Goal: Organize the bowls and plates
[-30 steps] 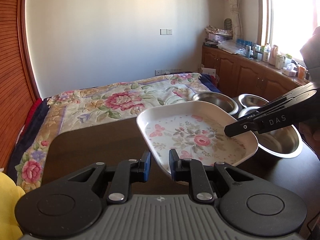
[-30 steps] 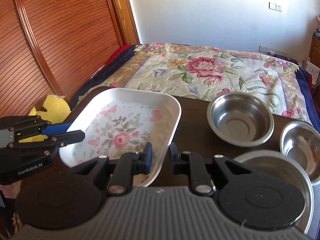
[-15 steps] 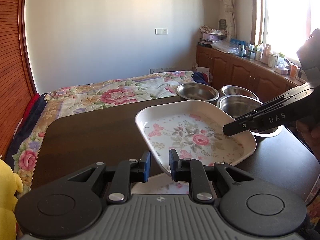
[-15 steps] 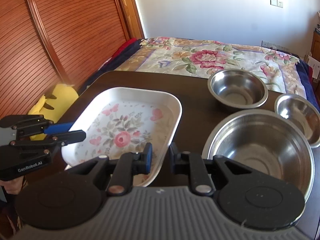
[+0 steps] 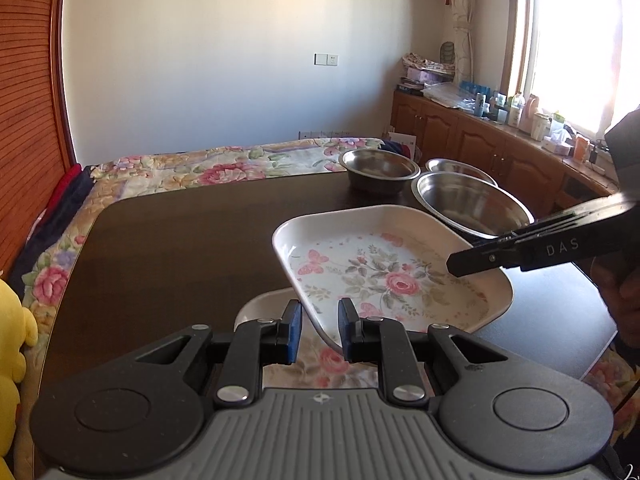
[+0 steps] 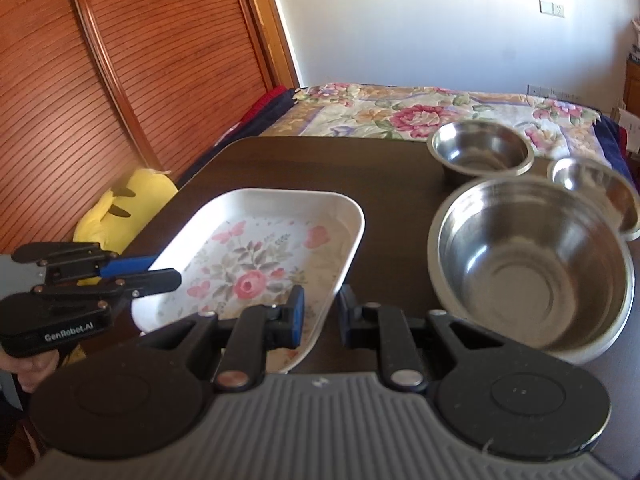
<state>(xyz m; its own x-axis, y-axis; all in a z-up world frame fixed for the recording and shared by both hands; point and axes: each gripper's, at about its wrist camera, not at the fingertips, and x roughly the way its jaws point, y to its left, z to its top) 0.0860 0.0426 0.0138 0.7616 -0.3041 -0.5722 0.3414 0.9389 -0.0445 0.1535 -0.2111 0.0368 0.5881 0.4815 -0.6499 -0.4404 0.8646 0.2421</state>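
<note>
1. A dark brown wooden table holds three stainless-steel bowls at its far right part: a large steel bowl nearest, a medium steel bowl behind it by the far edge, and a small steel bowl to the right, partly hidden behind the large one's rim.
2. Beyond the table lies a bed with a floral quilt. A ribbed reddish wooden wardrobe door stands at the left, and a yellow plush toy sits just off the table's left edge.
3. A wooden cabinet counter crowded with bottles runs under the window on the right.
4. A white rectangular tray with rounded corners and a pink rose and butterfly print is held above the table, left of the large bowl and just beside it.
5. Under its near corner, a second floral tray lies on the table, mostly covered by the raised tray and the gripper.
6. The left gripper is narrowed to a slim gap, pinching the tray's near rim at one corner.
7. The right gripper is likewise nearly closed, pinching the opposite rim.
8. The tray's long axis runs between the two grippers, its face up and close to level.
9. The large bowl stands close at the tray's right side; the table to its left is bare.
</note>
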